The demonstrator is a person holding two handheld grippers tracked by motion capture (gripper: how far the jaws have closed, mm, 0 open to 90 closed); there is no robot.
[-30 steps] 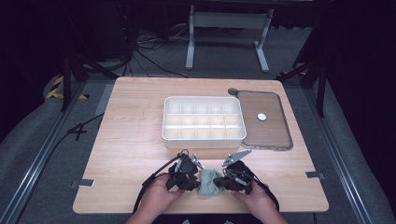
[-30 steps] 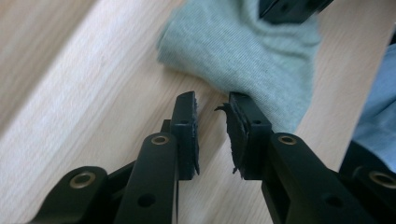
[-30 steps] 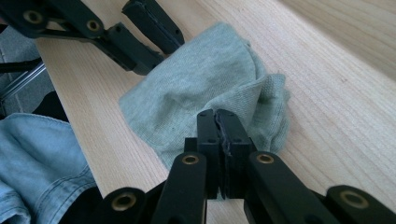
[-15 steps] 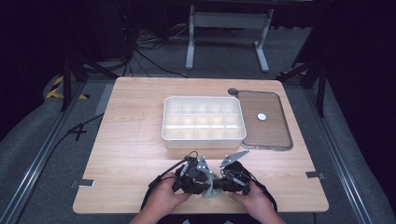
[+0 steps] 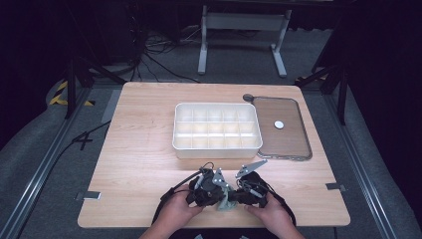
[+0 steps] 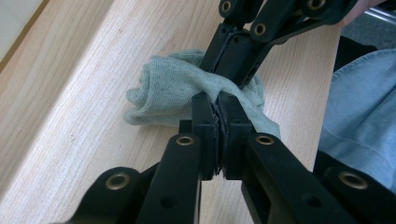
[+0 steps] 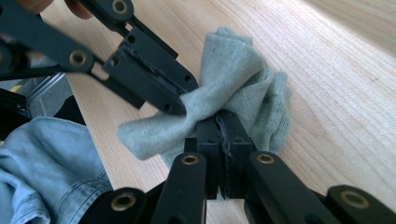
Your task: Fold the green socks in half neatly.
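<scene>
The pale green sock (image 6: 180, 88) lies bunched at the near edge of the bench (image 5: 139, 149), pinched from both ends so I can work the fabric between the two tools. My left gripper (image 6: 217, 105) has just closed its jaws on one fold; my right gripper (image 7: 224, 122) is clamped on the opposite fold. The white divided tray (image 5: 217, 130) waits beyond, its lid (image 5: 281, 127) set beside it.
</scene>
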